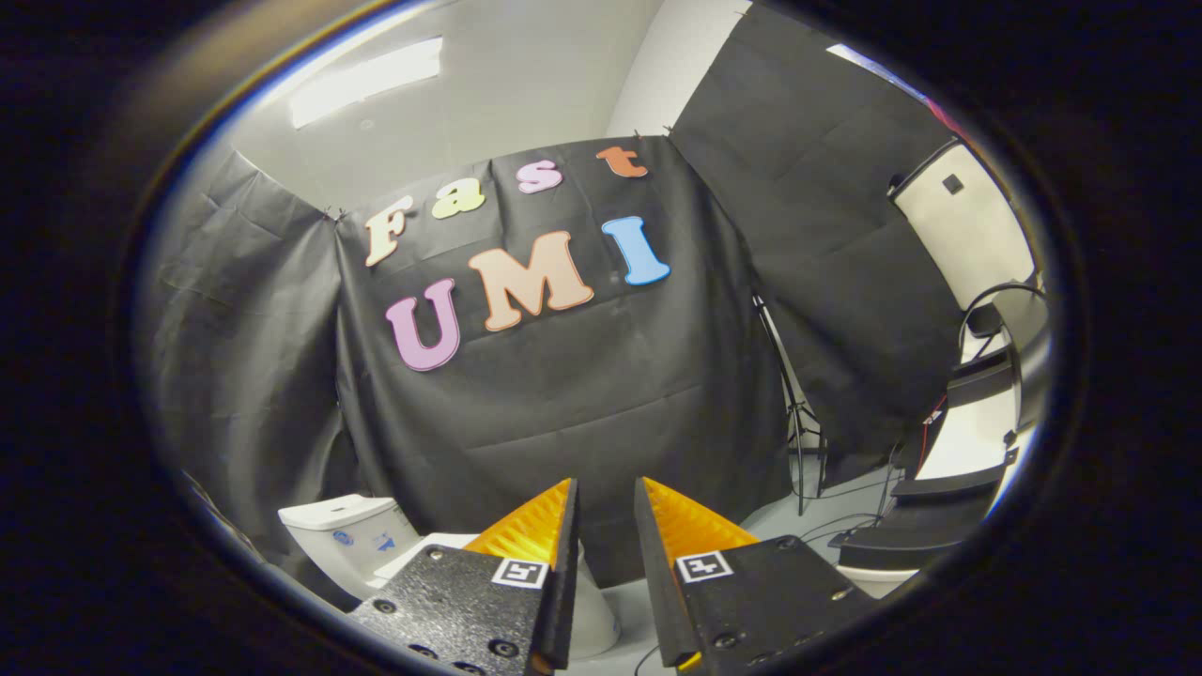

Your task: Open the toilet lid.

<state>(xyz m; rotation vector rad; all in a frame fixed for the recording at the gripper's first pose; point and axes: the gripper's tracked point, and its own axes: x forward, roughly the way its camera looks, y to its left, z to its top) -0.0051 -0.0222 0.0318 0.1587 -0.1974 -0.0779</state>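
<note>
Gripper held above the toilet, its fingers slightly parted with nothing between them.

The toilet is seen at the lower left, behind the left finger, its tank against the black cloth wall. A tripod is seen at right.

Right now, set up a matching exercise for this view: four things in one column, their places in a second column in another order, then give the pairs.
Things
1. toilet cistern
2. toilet lid
3. stand
4. tool

Places
A. upright on the floor against the black cloth wall, off to the fingers' right
B. fingers apart with nothing between them, tips aimed at the cloth wall
C. white, low down, furthest to the left of the fingers
D. just beside the left finger, partly hidden behind it

Pairs: 1-C, 2-D, 3-A, 4-B
</note>
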